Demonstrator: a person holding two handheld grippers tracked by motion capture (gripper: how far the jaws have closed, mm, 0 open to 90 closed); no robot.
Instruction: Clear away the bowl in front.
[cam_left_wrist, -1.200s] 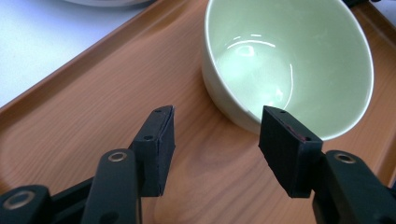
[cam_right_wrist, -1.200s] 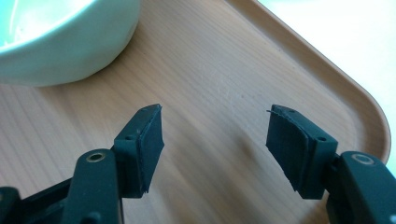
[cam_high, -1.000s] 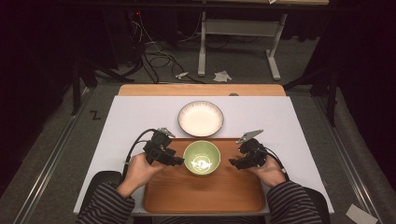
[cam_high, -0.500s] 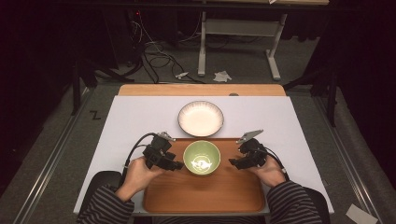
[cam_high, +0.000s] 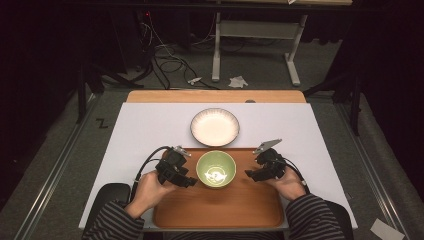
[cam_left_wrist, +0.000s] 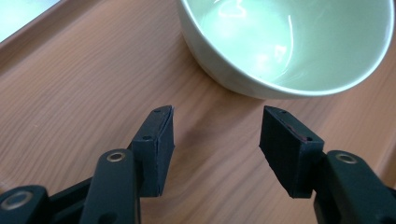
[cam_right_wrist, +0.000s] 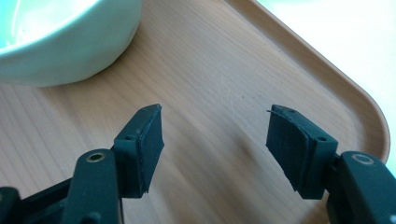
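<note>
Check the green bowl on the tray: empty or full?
Empty. The green bowl sits upright on the wooden tray; its glossy inside shows bare in the high view and the left gripper view, only light reflections.

Overhead view — two close tray-level (cam_high: 220, 212) views

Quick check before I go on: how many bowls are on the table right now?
2. A green bowl sits on the wooden tray, between the left gripper and the right gripper. A white bowl sits on the white mat beyond the tray. Nothing looks hidden.
</note>
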